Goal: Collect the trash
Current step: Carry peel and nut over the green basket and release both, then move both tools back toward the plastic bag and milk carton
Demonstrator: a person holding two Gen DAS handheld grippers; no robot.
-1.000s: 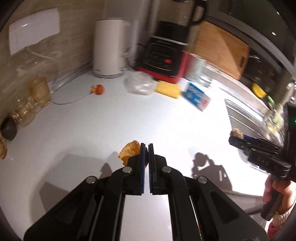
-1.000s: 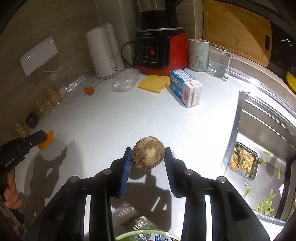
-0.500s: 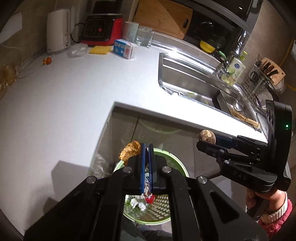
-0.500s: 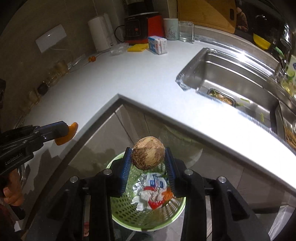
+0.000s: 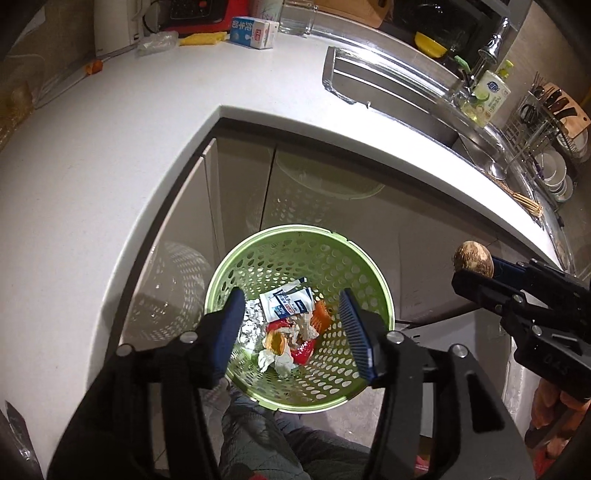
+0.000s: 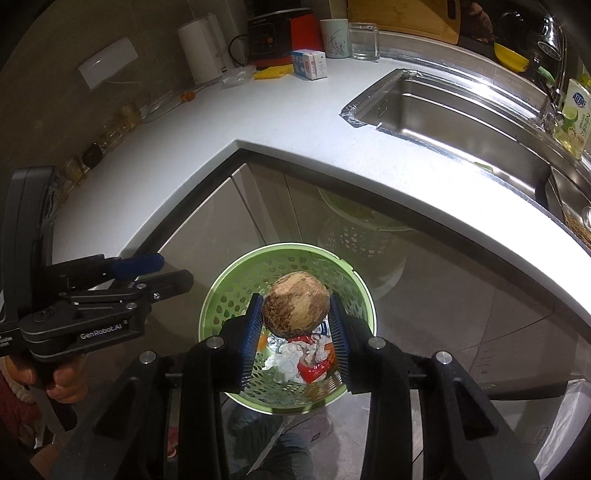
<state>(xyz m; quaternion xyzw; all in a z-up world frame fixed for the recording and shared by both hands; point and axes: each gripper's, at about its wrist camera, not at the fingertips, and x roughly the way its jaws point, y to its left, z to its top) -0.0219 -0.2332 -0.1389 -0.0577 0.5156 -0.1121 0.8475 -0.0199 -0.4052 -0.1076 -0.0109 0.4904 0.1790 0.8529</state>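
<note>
A green perforated trash basket (image 5: 332, 258) stands on the floor below the counter corner; it also shows in the right wrist view (image 6: 236, 291). My left gripper (image 5: 291, 325) is open and empty above it. An orange peel (image 5: 277, 342) lies inside among a white packet (image 5: 286, 304), foil and red wrappers. My right gripper (image 6: 295, 321) is shut on a round brown root vegetable (image 6: 295, 302) and holds it over the basket. That vegetable shows at the right of the left wrist view (image 5: 473, 257). The left gripper shows in the right wrist view (image 6: 147, 273).
A white L-shaped counter (image 5: 110, 129) wraps around the basket, with a steel sink (image 6: 443, 107) on the right. A milk carton (image 5: 255, 31), kettle (image 6: 201, 51), red appliance (image 6: 284, 35) and glass (image 6: 364, 40) stand at the back. Cabinet doors (image 5: 240, 177) are behind the basket.
My left gripper has opened and the orange peel has dropped into the basket. Both grippers have moved off the counter to above the basket. The right gripper still holds the root vegetable.
</note>
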